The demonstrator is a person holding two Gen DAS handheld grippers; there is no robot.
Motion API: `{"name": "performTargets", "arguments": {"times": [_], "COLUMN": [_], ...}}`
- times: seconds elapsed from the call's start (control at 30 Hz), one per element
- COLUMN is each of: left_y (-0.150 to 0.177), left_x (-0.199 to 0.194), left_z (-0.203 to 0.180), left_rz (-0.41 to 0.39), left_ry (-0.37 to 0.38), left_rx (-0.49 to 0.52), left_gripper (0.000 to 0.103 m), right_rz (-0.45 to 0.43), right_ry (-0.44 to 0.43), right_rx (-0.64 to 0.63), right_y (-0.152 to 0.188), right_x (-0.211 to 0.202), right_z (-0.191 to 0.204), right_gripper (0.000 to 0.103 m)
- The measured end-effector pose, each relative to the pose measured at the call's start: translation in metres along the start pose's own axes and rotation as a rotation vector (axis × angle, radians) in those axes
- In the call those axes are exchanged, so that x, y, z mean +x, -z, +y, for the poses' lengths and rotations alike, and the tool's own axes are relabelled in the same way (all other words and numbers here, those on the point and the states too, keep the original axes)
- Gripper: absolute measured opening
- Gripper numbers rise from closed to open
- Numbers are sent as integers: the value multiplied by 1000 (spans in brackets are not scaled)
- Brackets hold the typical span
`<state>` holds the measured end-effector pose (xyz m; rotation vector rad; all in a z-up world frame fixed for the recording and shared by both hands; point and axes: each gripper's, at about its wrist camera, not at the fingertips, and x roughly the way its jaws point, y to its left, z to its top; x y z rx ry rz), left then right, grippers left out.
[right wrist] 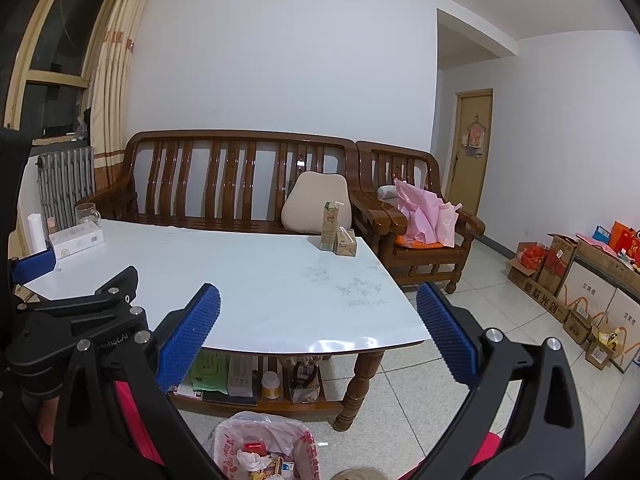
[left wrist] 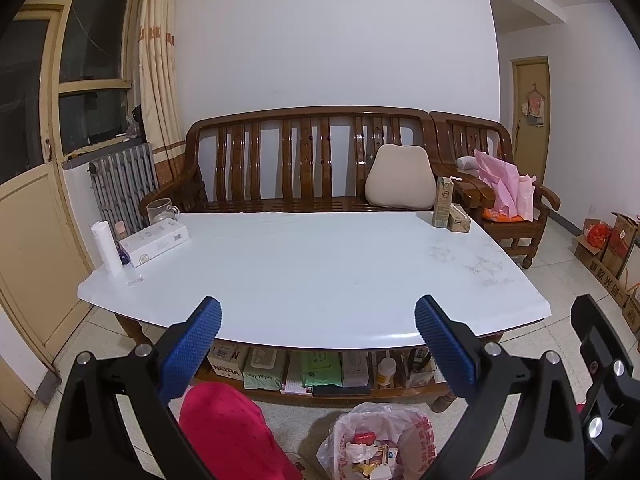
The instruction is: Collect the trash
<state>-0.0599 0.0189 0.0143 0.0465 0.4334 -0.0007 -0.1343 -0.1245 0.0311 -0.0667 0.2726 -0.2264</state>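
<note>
white walls and pale floor tiles framed a dark wooden slatted sofa (left wrist: pixel 304 160) that stood behind a low coffee table with a glossy white top (left wrist: pixel 320 272). at the table's far right corner an upright tan drink carton (left wrist: pixel 443 201) stood touching a small tan box (left wrist: pixel 459 218) lying beside it. at the far left corner sat a flat white tissue box (left wrist: pixel 154 242), a white roll of paper (left wrist: pixel 107 246) on end, and a clear glass mug (left wrist: pixel 161 210). a cream cushion (left wrist: pixel 400 176) leaned on the sofa back, and crumpled pink plastic bags (left wrist: pixel 506 186) were piled on the matching wooden armchair (right wrist: pixel 420 216) to the right. cardboard boxes (right wrist: pixel 576 288) lined the right wall.

the left gripper (left wrist: pixel 318 346) hung just short of the table's near edge, its blue ribbed pads (left wrist: pixel 192 348) wide apart and holding nothing. the right gripper (right wrist: pixel 318 340) was level with it to the right, jaws likewise spread and empty.

on the floor below both, in front of the table's lower shelf, stood an open translucent plastic bag with red print (left wrist: pixel 376 440), and the collected trash lay inside it: crumpled white paper and small red and yellow packets (right wrist: pixel 260 460). a red-clothed knee (left wrist: pixel 232 432) sat just left of the bag. packs of wipes and a small white bottle filled the wooden lower shelf (left wrist: pixel 320 372).
</note>
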Motion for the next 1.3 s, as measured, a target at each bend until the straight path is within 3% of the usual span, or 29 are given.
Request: {"name": "performTargets", "arguments": {"times": [0.87,1.3], "left_y": [-4,-6], "left_x": [-5,-2], "left_z": [-1,2], "left_rz": [-20,15], "left_ry": [-5,5], "left_rx": [-1,-17], "left_gripper": [95,95], "right_rz": [-5,3], "right_ry": [-11,-21], "right_rx": [9,13], "right_y": [-5,-8], "right_x": [-3,-2], "right_z": [-2,-1], "right_gripper": [96,96]}}
